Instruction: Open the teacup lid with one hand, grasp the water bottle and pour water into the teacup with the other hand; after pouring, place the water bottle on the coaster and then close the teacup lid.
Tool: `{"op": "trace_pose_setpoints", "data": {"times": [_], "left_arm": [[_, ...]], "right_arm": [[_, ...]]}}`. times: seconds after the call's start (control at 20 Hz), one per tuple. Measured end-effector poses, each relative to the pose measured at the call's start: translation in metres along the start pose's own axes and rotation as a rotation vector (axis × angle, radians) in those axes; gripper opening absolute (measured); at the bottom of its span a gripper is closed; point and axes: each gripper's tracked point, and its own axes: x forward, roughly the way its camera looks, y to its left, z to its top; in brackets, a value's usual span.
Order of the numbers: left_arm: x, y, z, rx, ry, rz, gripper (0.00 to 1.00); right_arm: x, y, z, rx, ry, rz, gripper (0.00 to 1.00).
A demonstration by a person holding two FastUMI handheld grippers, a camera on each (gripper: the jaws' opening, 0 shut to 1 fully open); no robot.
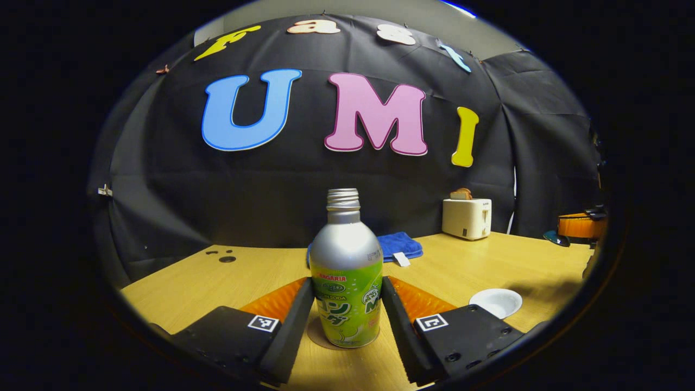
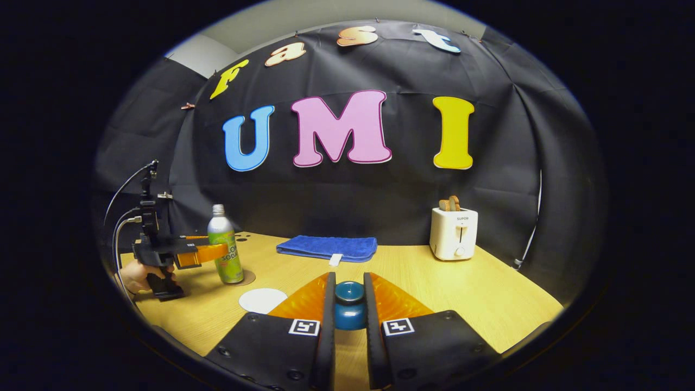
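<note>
A silver water bottle [image 1: 346, 271] with a green label and no cap stands upright on a brown round coaster [image 1: 317, 335]. My left gripper [image 1: 347, 288] is shut on its body, one finger on each side. In the right gripper view the same bottle [image 2: 225, 250] and the left gripper [image 2: 217, 253] sit at the table's left, with a person's hand [image 2: 136, 278] behind them. My right gripper [image 2: 348, 278] is shut on the knob of the blue teacup lid [image 2: 349, 305] and holds it above the table. The white teacup [image 2: 263, 300] stands lidless between the two grippers.
A folded blue towel [image 2: 327, 247] lies at the back of the wooden table [image 2: 488, 293]. A white toaster [image 2: 454, 233] with bread in it stands at the back right. An orange object [image 1: 578, 225] is at the far right in the left gripper view.
</note>
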Motion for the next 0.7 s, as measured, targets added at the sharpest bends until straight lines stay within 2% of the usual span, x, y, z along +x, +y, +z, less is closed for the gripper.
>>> {"op": "trace_pose_setpoints", "data": {"times": [0.2,0.5,0.7], "left_arm": [[0.006,-0.001,-0.005,0.041,0.024,-0.016,0.77],[0.01,0.005,-0.011,0.029,0.041,0.014,0.77],[0.009,0.005,-0.01,0.018,0.043,0.022,0.82]], "right_arm": [[0.0,0.0,0.002,-0.004,-0.006,0.001,0.28],[0.0,-0.002,0.002,0.0,-0.004,-0.001,0.28],[0.001,0.0,-0.001,-0.003,0.0,0.001,0.28]]}}
